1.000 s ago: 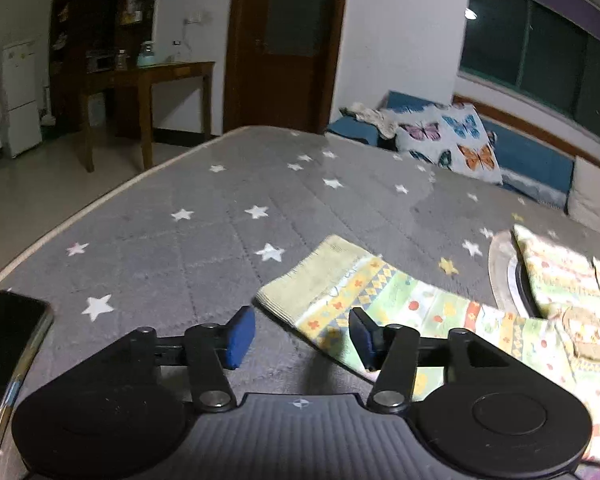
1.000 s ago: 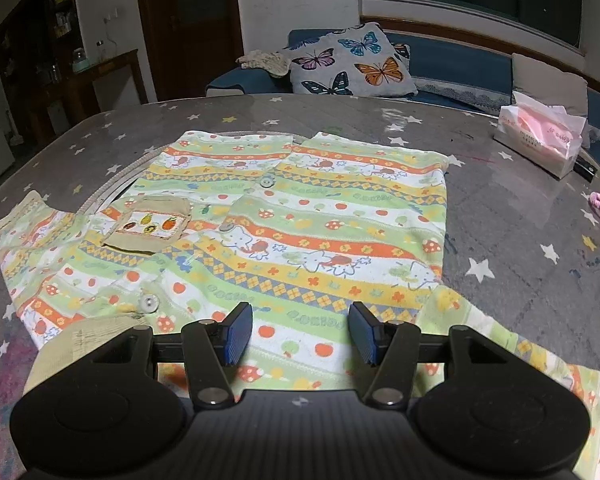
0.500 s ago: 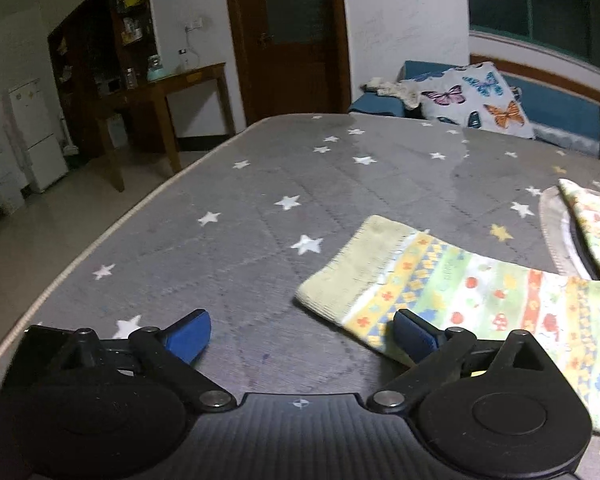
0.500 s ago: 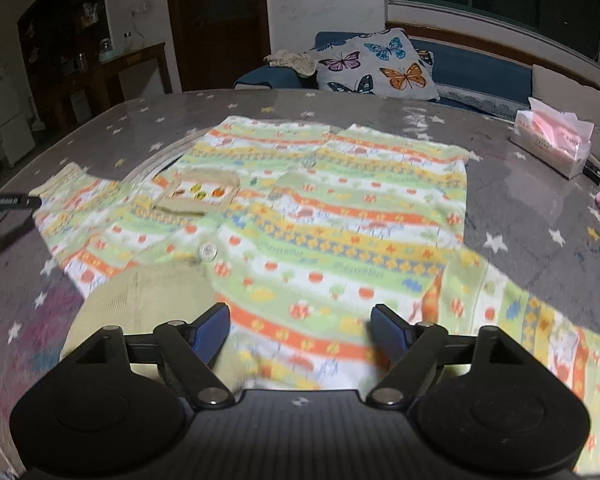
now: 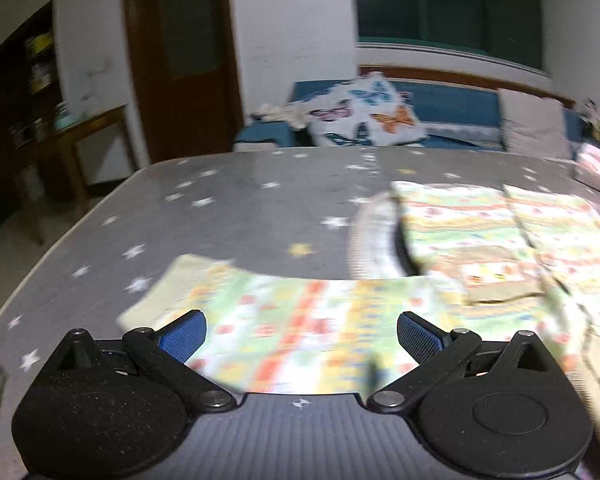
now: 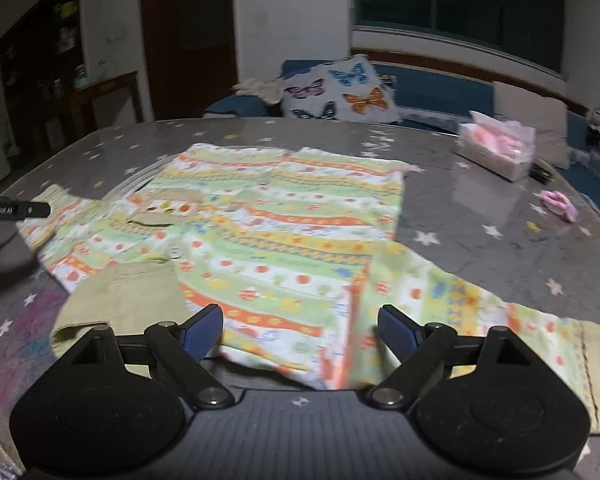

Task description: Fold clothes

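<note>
Left gripper (image 5: 301, 334) swinging across since a second ago: then beside sleeve cuff, now hanging over sleeve (image 5: 300, 320) mid-length; view blurring. Jaws going from half-closed to widest, opening, nothing pinched; cloth lying below between the pads.

Right gripper (image 6: 300, 330) now over near hem, jaws also opening, gripping nothing.

Shirt (image 6: 284, 224) lying flat, spread on star-patterned table (image 6: 480, 240), both sleeves out sideways.

Judgement: both hands lining up first grasp; no fold made yet.

Tissue box (image 6: 496, 150) well apart, far right.
</note>
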`<state>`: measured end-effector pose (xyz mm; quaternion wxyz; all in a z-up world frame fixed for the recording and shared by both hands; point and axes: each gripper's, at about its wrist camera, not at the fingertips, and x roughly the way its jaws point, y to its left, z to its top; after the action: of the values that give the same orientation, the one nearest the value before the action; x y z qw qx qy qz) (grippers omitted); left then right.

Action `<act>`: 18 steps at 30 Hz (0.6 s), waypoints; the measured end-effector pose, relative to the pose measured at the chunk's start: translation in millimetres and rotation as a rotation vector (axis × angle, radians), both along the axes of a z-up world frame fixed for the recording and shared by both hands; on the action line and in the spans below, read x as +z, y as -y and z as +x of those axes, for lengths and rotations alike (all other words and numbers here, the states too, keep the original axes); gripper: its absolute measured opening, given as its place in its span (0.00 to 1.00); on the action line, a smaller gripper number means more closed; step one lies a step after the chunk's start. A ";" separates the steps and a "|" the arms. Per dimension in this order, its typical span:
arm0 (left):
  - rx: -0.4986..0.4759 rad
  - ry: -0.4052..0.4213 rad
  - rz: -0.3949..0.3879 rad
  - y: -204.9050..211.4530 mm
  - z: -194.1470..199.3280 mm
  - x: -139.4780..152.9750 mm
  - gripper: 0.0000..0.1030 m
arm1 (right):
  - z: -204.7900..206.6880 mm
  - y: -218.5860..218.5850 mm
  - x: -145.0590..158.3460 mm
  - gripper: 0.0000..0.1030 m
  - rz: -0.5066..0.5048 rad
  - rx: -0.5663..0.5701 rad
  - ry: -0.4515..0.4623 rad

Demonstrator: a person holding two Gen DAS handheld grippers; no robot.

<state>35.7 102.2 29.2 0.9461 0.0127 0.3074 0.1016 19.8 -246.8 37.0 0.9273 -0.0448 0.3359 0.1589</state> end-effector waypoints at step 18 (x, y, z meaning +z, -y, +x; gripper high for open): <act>-0.086 -0.035 0.143 48.2 12.4 -31.4 1.00 | -11.5 2.5 3.1 0.85 -0.054 -0.011 0.055</act>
<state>48.1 54.0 -2.1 0.9406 0.0953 0.3151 0.0826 8.3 -249.3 40.1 0.9355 -0.0722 0.3148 0.1434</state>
